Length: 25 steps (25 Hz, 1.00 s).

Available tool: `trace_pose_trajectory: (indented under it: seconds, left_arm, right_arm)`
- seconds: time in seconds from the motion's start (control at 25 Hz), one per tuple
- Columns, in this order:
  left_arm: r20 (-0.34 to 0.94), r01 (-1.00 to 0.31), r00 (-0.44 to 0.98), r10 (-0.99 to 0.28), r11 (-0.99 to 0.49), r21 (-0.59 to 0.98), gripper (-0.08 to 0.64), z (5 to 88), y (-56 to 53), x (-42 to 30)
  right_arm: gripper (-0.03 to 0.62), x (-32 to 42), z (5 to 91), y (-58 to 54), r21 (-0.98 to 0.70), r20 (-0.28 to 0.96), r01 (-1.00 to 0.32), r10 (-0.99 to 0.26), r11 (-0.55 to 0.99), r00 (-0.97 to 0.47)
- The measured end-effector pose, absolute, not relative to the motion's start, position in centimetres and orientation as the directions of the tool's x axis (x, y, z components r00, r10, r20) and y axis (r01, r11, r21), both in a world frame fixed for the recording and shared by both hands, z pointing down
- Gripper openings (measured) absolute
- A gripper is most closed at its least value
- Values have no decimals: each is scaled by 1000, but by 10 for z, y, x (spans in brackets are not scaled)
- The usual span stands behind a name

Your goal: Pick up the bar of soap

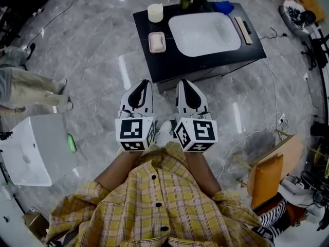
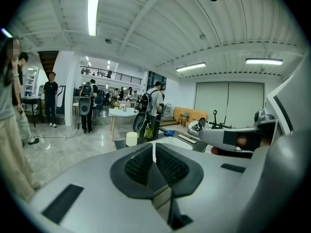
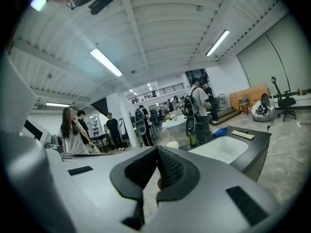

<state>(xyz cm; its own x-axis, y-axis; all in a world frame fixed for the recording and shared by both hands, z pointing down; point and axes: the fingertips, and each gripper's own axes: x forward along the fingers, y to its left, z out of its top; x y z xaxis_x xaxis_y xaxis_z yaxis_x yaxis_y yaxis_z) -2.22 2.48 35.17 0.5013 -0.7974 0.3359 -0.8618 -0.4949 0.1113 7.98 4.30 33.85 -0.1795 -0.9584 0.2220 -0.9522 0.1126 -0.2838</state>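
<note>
The pale pink bar of soap [image 1: 157,41] lies in a white dish at the left end of a black counter [image 1: 175,66], beside a white sink basin [image 1: 204,33]. My left gripper [image 1: 143,83] and right gripper [image 1: 184,83] hover side by side over the floor, just short of the counter's near edge and well apart from the soap. Both point toward the counter. The left gripper [image 2: 154,151] has its ribbed pads pressed together with nothing between them. On the right gripper [image 3: 157,158] the pads also meet at the tips, empty. The jaws hide the soap in both gripper views.
A cream cylinder [image 1: 155,12], a green bottle [image 1: 185,1], a blue cloth [image 1: 223,6] and a wooden strip [image 1: 242,30] sit on the counter. A person's legs [image 1: 31,86] and a white box [image 1: 31,148] are at the left. Cardboard [image 1: 270,174] and cables lie at the right.
</note>
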Motion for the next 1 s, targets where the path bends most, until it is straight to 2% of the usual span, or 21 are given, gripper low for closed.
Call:
trace_pose_trajectory:
  seconds: [0.48, 1.0]
  left_arm:
    - [396, -849, 528, -752, -484, 212, 13, 386, -58, -7]
    - [457, -836, 547, -702, -489, 249, 14, 406, -169, -1]
  right_arm:
    - [20, 94, 345, -37, -250, 245, -964, -957, 92, -155]
    - [20, 95, 356, -144, -230, 302, -972, -945, 57, -127]
